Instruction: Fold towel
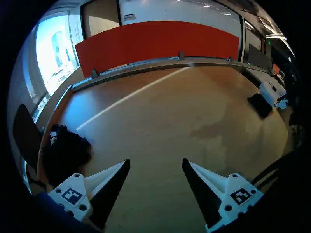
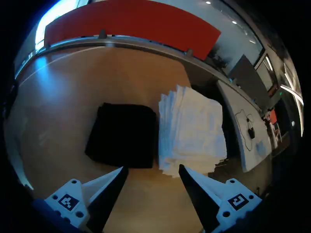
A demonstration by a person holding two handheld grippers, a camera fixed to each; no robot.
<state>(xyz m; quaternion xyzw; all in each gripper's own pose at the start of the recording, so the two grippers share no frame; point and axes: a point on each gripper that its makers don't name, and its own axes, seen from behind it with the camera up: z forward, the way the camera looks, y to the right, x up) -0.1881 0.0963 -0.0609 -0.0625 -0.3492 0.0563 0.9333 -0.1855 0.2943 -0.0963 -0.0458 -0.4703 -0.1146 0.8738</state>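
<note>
The left gripper (image 1: 155, 160) hangs with fingers spread and nothing between them over a broad bare stretch of table (image 1: 163, 116), which runs to a red screen (image 1: 155, 40) at the far edge. A dark bundle (image 1: 64, 153) sits at the table's left edge. The right gripper (image 2: 152, 167), also spread and holding nothing, hovers just short of a folded black towel (image 2: 122, 134). A white stack (image 2: 192, 130) lies just beside the towel, by the table's right edge.

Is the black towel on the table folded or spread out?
Folded: the black towel lies as a compact, thick square with rounded edges, beside the white stack.
</note>
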